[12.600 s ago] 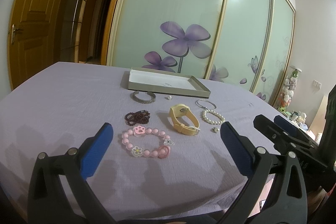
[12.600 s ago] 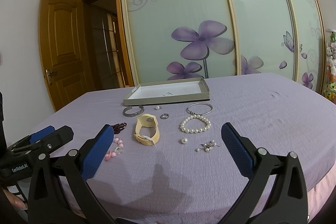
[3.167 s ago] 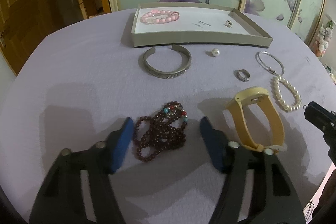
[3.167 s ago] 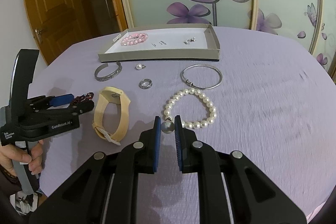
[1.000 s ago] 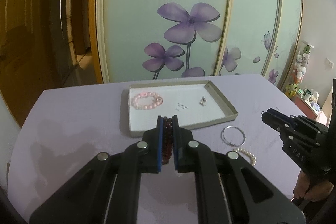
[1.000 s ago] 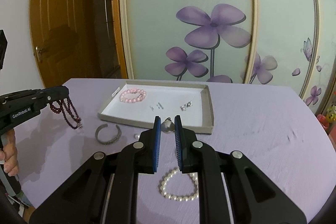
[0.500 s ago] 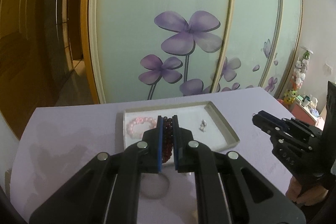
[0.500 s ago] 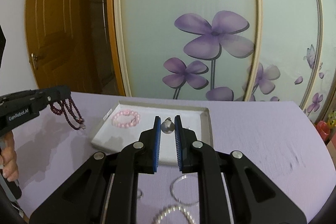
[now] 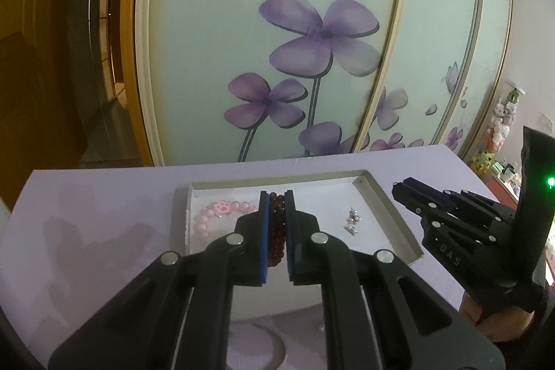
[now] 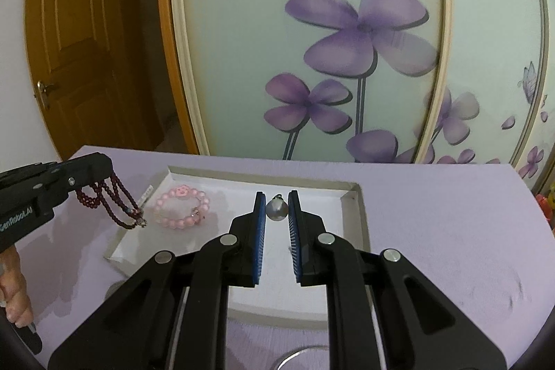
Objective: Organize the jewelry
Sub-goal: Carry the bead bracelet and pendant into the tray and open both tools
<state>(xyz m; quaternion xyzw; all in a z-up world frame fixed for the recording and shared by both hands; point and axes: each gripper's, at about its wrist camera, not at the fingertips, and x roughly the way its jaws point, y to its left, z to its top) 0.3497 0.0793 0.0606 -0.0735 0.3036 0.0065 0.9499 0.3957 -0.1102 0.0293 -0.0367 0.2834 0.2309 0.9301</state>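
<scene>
Both grippers have travelled from the loose pieces to hover above the tray (image 10: 360, 207). Clenched between the left gripper's (image 9: 276, 231) blue pads, the garnet beads (image 10: 114, 201) dangle over the tray's left wall. Pinched in the right gripper (image 10: 276, 214), the pearl (image 10: 276, 209) hangs over the tray's middle. Inside already lie a pink bracelet (image 10: 182, 208) and small earrings (image 9: 352, 221). Judging by this, two drops are due next, leaving fewer pieces outside. Under the tray spreads a lilac cloth (image 10: 451, 214); behind stand flower-printed sliding doors (image 10: 347, 40) and a wooden door (image 10: 76, 40).
</scene>
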